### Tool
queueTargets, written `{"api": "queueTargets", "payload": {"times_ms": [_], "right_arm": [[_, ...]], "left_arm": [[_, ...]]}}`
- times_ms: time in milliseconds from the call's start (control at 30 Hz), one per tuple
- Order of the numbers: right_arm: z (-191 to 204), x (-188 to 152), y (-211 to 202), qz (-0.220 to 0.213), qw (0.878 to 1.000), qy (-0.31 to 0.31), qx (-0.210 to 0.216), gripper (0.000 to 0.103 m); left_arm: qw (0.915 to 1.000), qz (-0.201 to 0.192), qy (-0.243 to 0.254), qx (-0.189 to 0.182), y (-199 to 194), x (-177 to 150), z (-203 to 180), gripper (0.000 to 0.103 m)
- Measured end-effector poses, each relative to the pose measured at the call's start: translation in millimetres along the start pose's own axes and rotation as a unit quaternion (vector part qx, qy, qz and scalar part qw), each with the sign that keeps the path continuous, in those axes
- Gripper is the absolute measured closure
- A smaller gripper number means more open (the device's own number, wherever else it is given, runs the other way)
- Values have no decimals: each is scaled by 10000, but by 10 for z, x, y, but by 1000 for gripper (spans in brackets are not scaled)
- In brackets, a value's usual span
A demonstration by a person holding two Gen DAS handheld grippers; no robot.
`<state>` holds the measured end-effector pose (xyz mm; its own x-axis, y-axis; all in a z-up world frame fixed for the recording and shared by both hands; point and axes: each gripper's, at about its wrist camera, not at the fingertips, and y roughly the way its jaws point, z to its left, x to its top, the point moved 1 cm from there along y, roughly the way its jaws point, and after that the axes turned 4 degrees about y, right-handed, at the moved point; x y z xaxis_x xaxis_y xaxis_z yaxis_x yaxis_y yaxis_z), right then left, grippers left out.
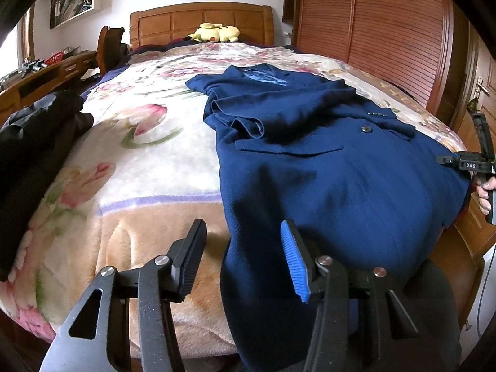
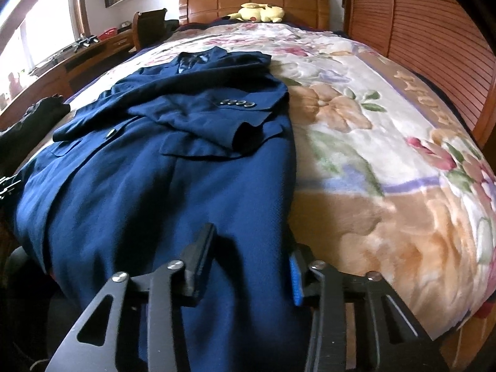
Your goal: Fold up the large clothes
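A large navy blue coat (image 1: 325,161) lies lengthwise on the bed, collar toward the headboard, both sleeves folded across its chest, hem hanging over the foot of the bed. It also shows in the right wrist view (image 2: 161,167). My left gripper (image 1: 243,235) is open over the coat's left hem edge, not holding it. My right gripper (image 2: 251,248) is open over the coat's right hem edge, with the cloth between its jaws. The right gripper also appears at the far right of the left wrist view (image 1: 465,161).
A floral blanket (image 1: 130,161) covers the bed. A dark garment (image 1: 34,142) lies at the left edge. A yellow plush toy (image 1: 215,32) sits by the wooden headboard (image 1: 201,21). A slatted wardrobe (image 1: 387,24) stands on the right, a desk (image 1: 46,74) on the left.
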<state>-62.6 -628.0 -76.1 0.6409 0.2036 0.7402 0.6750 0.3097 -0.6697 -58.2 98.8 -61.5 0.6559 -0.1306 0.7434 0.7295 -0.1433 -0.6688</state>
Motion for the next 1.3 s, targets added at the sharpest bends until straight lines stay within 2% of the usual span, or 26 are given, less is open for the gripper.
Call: {"api": "queueTargets", "payload": {"times_ms": [67,100,167,267,433,500,667,967,1300], "right_arm": [[-12,1,-17,-7,10000,20,92,80],[-15,4,-22,-13,9999,36,136,83],[-3,7,-30,-26,9998,56,164,83],[34,1,-14,-60,9999,39,151,83],[78,-4,1,-87,9999,-25,105,83],[89,4,-8,-109,9999,-37,100,90],[118,63,-176,-422,9990,6,145,97],[360,320,-858,-1306,9908,-51,364,98],[681,351,-1647,-2009,9763,-426,687,98]], "left_arm": [[10000,12,-15,-45,-6,-4,8,57],[9999,-2,-53,-108,-22,0,12,61],[9997,-5,-52,-246,-41,14,-12,66],[9996,6,69,-260,-56,41,-83,73],[9996,26,157,-230,-79,57,-127,97],[9996,-21,136,-254,-118,63,-112,99],[9986,-449,64,-269,-385,178,-96,100],[9927,-1161,147,-274,-962,522,-179,101],[9816,-1866,334,-241,-1598,835,-201,101]]}}
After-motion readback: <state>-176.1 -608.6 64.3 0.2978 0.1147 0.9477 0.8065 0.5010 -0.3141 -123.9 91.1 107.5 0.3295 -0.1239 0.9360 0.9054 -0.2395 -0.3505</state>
